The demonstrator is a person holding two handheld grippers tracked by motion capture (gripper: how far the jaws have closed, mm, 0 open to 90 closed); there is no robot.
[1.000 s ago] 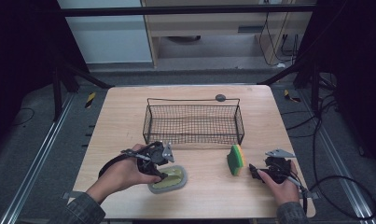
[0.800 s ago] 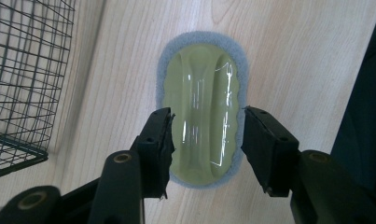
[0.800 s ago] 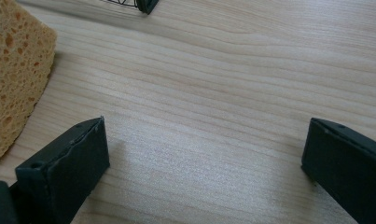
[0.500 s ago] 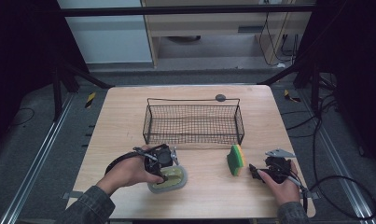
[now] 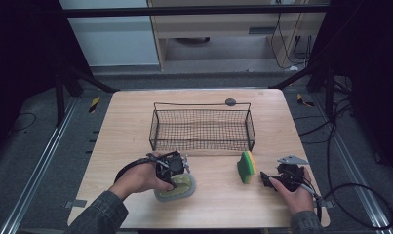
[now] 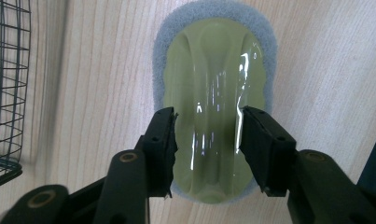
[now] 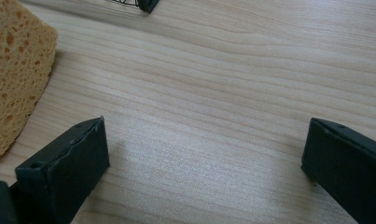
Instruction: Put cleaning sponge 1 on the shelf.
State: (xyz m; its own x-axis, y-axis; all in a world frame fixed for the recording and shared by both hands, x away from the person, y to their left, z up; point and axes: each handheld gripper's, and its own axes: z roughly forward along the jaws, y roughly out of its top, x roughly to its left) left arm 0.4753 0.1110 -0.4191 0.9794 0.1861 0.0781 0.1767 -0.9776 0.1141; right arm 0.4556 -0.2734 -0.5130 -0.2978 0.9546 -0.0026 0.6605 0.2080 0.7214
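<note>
Left gripper stands over the scrubbing pad at the near left of the table, its jaws having just been closing in on the pad's glossy green grip; the pads look to be at the sides of that ridge, and I cannot tell whether they press yet. The scrubbing pad lies flat on the wood: a smooth hard-looking plastic top on a grey foam base. It should be light, the foam soft, the plastic likely slippery, so the narrow waist of the handle seems the best place to pinch. At the near right, the right gripper rests with jaws wide apart and empty, just beside the yellow-green sponge. Farther off stands the wire basket.
</note>
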